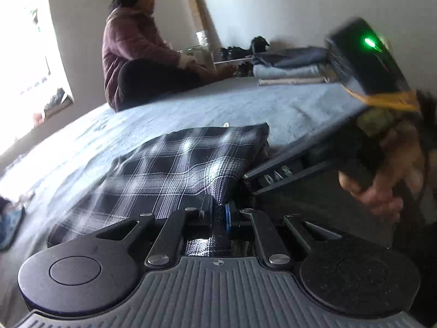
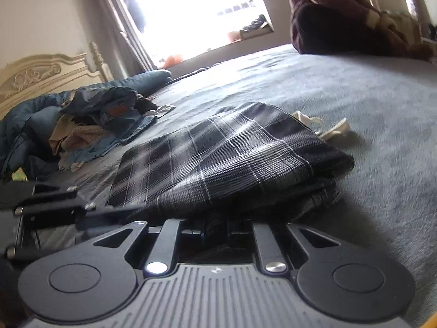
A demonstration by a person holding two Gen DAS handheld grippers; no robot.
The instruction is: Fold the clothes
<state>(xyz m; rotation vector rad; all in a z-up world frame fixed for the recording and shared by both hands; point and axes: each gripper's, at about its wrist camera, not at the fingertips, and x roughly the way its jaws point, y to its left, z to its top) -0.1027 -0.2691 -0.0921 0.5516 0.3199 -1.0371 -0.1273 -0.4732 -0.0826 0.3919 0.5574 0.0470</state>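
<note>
A folded black-and-white plaid garment (image 1: 185, 169) lies on the grey-blue bed cover (image 1: 191, 112). My left gripper (image 1: 218, 216) is at its near edge, jaws shut with plaid cloth pinched between them. My right gripper (image 1: 254, 179), held by a hand (image 1: 382, 188), reaches in from the right at the same edge. In the right wrist view the plaid garment (image 2: 232, 158) bulges just ahead of my right gripper (image 2: 215, 228), whose jaws are drawn together on the cloth's lower edge. The left gripper (image 2: 92, 207) lies low at the left, its tips under the cloth.
A person in a maroon jacket (image 1: 136, 63) sits on the bed's far side. Behind lies a stack of folded clothes (image 1: 289, 65). A heap of unfolded clothes (image 2: 82, 125) sits by the headboard (image 2: 41, 73). A white strappy item (image 2: 327, 128) lies beyond the garment.
</note>
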